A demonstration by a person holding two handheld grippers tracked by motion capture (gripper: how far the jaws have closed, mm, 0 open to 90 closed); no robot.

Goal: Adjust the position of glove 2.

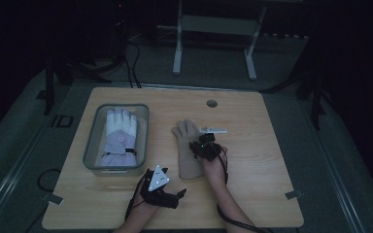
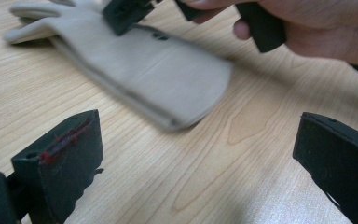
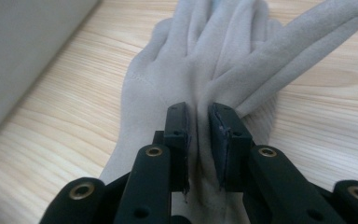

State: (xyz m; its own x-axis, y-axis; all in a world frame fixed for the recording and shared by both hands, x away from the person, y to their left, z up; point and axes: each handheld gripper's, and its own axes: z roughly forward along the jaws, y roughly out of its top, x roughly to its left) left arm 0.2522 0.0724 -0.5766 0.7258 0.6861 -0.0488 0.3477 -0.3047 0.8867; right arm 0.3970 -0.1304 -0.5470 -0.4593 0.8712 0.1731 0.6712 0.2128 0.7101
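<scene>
My right gripper (image 3: 198, 140) sits on the beige glove (image 1: 188, 148), which lies flat near the table's (image 1: 252, 194) middle with its fingers toward twelve o'clock. The jaws are nearly together and a ridge of the glove's fabric stands bunched between them, the pads against it on both sides. My left gripper (image 2: 196, 158) rests low at about seven o'clock from the glove, apart from it, its jaws spread wide with bare wood between them. At nine o'clock from the beige glove stands a clear bin (image 1: 91, 141) holding a white glove (image 1: 120, 136).
</scene>
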